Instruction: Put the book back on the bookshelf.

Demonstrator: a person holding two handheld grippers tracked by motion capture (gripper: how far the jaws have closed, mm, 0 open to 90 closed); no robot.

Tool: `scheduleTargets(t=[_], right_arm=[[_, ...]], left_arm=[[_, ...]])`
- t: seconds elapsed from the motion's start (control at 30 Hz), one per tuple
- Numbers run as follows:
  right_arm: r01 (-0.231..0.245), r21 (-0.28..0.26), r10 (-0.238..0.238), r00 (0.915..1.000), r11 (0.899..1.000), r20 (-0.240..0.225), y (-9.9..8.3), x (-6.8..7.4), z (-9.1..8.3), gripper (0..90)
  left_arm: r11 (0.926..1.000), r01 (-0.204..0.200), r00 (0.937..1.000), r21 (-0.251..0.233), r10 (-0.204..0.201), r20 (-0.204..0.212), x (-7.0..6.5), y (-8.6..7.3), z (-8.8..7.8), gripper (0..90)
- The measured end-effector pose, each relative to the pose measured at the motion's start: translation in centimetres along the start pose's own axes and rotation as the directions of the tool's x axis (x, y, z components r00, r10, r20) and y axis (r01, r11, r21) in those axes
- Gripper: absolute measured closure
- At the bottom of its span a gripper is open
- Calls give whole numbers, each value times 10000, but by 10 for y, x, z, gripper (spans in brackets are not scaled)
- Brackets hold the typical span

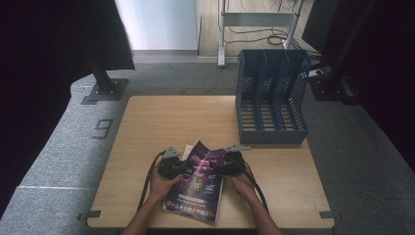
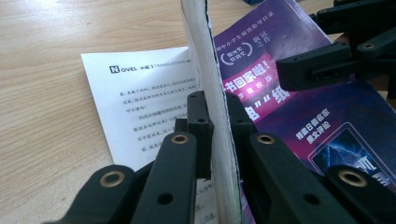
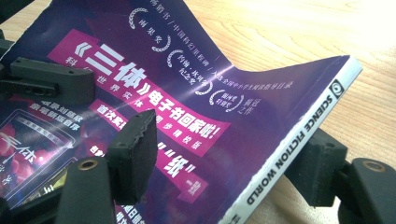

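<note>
High view: purple magazine is lying at the near middle of the bench, its far part lifting off the wood. Left gripper is pinching the raised cover and pages edge-on, jaws nearly closed on them. Right gripper is straddling the spine side, jaws apart, pads not visibly pressing. Blue file rack is standing at the far right.
</note>
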State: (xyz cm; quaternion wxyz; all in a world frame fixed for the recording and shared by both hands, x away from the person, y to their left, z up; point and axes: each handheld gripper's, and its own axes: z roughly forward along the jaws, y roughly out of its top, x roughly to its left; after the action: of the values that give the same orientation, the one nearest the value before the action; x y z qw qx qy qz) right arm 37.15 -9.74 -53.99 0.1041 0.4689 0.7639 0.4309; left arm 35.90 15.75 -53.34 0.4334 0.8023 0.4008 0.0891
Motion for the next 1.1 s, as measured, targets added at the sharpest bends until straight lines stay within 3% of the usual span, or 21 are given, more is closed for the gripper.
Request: scheduleTargets(t=[0.17,0.33,0.67,1.1], right_arm=[[163,61,-163,9999,9998,5,-1,-4,0,366],[-25,128,28,9998,9999,-201,-4,-9,1,385],[-87,291,90,9999,9995,-108,-6,-11,2,439],[-265,264,278,9985,9993,-474,-7,-17,-4,542]], left_arm=[[9999,128,9999,-39,-127,113,2,-1,0,848],[9999,98,9999,-114,-96,114,0,0,-1,852],[9998,87,9999,-195,-85,140,-2,1,-1,858],[9995,0,9997,-317,9,263,-8,1,-3,860]])
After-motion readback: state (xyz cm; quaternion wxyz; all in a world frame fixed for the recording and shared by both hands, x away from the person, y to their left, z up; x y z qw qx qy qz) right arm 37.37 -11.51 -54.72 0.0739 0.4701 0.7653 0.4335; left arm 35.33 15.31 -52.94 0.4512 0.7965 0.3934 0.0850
